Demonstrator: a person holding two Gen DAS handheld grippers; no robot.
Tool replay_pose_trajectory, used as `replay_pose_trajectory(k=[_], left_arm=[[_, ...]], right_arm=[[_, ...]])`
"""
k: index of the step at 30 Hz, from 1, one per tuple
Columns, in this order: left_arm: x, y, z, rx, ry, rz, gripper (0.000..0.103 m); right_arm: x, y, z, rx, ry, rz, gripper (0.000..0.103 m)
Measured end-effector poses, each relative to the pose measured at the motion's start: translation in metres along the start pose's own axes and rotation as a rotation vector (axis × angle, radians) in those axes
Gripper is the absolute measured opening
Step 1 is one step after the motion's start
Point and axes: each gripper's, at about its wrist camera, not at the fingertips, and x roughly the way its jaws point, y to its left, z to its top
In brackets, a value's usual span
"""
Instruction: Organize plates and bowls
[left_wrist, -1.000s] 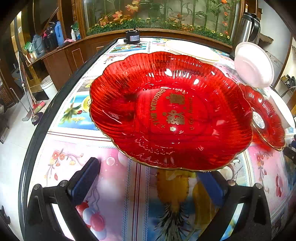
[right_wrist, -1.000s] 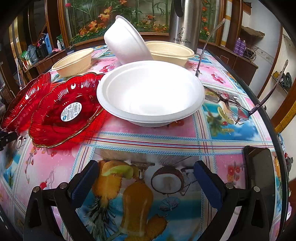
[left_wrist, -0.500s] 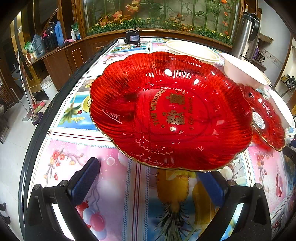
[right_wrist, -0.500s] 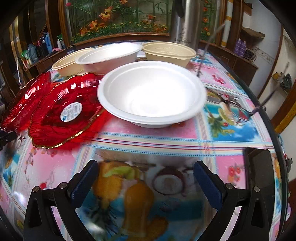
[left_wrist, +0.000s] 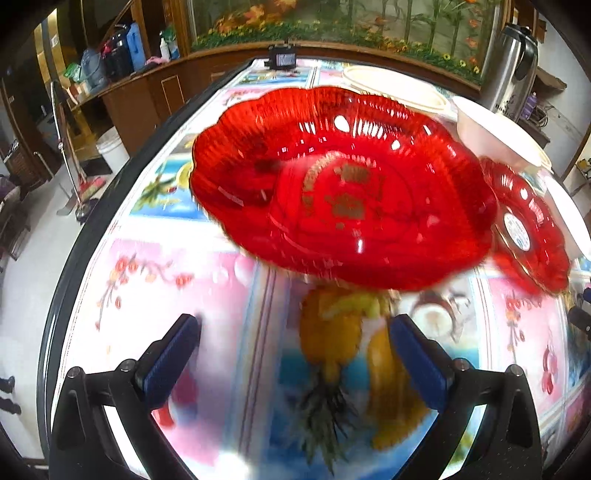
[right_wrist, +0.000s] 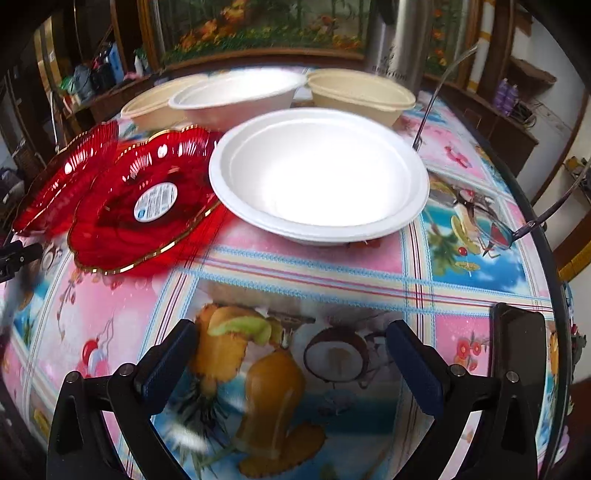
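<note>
Likely home dining room: floral tablecloth (right_wrist: 303, 273), thermos (left_wrist: 511, 70), wooden cabinets (left_wrist: 147, 92), mop (left_wrist: 70, 170).

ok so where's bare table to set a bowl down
Free: the cloth between the right gripper and the near white bowl, left of the phone. Crowded: behind it, red plates, cream bowls, glasses.

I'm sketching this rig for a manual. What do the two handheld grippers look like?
Both look alike: the left gripper and right gripper each have black, angular finger arms with small round silver fasteners, tipped by dark blue rectangular pads on the jaws. No cables, markings or sleeves are visible.
</note>
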Motion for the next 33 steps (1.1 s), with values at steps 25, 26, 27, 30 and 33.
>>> replay_pose_trajectory(k=[25, 26, 27, 30, 33], left_arm=[[-0.116, 0.032, -0.043, -0.138, -0.148, 0.028, 0.103], [-0.119, 0.035, -0.044, -0.144, -0.149, 0.036, 0.103], [-0.121, 0.038, -0.046, -0.148, -0.150, 0.042, 0.103], [-0.126, 0.046, -0.046, -0.164, -0.141, 0.056, 0.103], [-0.129, 0.053, -0.044, -0.176, -0.136, 0.061, 0.103]], right_arm=[[-0.085, 0.083, 0.042, 0.021, -0.028, 0.763, 0.098], [-0.087, 0.090, 0.044, -0.002, -0.033, 0.752, 0.098], [-0.088, 0.096, 0.048, -0.027, -0.030, 0.730, 0.098], [-0.085, 0.102, 0.065, -0.074, -0.025, 0.652, 0.098], [-0.080, 0.109, 0.082, -0.204, -0.017, 0.514, 0.098]])
